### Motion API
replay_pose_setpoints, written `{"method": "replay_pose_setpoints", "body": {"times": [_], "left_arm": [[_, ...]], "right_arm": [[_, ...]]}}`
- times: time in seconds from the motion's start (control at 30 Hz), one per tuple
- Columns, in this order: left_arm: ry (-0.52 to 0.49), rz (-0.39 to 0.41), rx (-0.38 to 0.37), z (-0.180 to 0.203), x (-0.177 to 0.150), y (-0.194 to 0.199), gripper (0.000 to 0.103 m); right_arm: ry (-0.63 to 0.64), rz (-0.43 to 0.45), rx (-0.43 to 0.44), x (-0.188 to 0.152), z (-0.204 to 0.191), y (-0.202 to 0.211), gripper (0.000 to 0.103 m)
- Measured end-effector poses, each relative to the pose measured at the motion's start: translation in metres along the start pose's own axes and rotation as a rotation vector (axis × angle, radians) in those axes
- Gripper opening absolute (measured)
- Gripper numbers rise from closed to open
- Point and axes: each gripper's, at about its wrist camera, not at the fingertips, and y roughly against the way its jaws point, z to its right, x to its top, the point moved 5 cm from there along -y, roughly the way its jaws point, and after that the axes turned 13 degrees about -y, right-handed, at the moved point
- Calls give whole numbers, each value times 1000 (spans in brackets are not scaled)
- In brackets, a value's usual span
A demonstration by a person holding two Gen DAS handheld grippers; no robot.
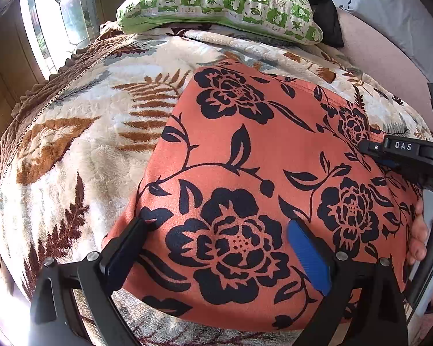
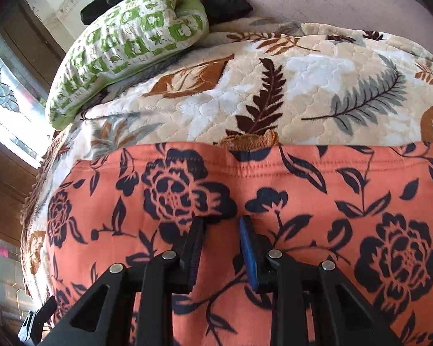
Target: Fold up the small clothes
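Orange floral garment (image 1: 274, 173) lies flat on the leaf-print quilt (image 1: 80, 155), apparently already folded into a neat block. Left gripper (image 1: 225, 236) hovers wide over its near edge; right gripper (image 2: 220, 230) stands narrowly parted above it, gripping nothing, probably smoothing.

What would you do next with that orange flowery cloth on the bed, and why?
Probably lower the right hand-held gripper onto the orange garment and pinch its stitched far edge. Its jaws stand narrowly apart with no cloth between them, the left hand-held gripper is wide open, and the garment lies flat on the blanket.
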Motion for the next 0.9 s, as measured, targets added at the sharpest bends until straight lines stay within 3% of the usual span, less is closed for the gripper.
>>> {"method": "replay_pose_setpoints", "body": {"times": [0.3,0.43,0.53,0.6,0.7,0.83,0.9], "left_arm": [[22,2,-48,-10,3,-1,100],[112,63,-42,-32,-1,17,100],[205,-7,-21,-54,-12,4,100],[248,-29,-59,-63,-17,-3,100],[230,4,-11,-66,-14,2,100],[237,-16,-21,-65,-14,-4,100],[229,-17,-16,-62,-11,-5,100]], "right_arm": [[22,-27,-68,27,-18,-10,29],[49,-9,54,25,-42,10,29],[108,-25,135,17,-71,16,29],[144,-47,162,11,-90,10,29],[167,-69,200,3,-112,-2,29],[161,-111,249,-9,-138,-24,29],[182,-120,233,-16,-151,-38,29]]}}
